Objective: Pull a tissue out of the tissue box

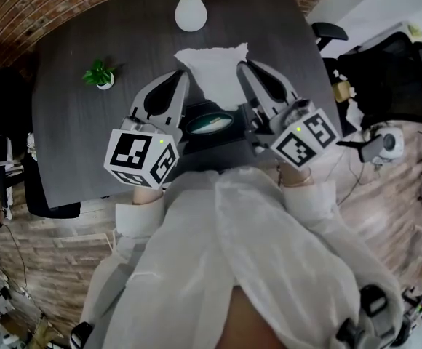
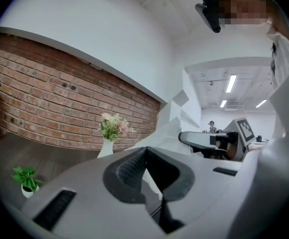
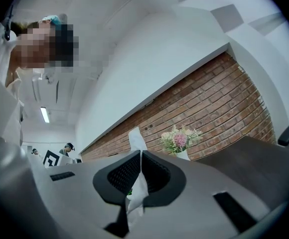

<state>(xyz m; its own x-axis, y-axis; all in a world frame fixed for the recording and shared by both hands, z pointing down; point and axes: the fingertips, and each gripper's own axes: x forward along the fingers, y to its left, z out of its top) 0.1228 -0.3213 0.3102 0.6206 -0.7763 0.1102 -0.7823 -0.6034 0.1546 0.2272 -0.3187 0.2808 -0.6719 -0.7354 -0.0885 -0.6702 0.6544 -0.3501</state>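
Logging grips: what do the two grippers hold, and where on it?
One tissue: the left gripper pinches its left edge, the right gripper its right edge.

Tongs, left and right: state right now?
Left tongs: closed on the thin white paper tissue, at its edge.
Right tongs: closed, pinching the same tissue.

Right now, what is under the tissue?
Left gripper and right gripper hold the tissue up; the tissue box shows at its near edge. The table directly beneath is covered.
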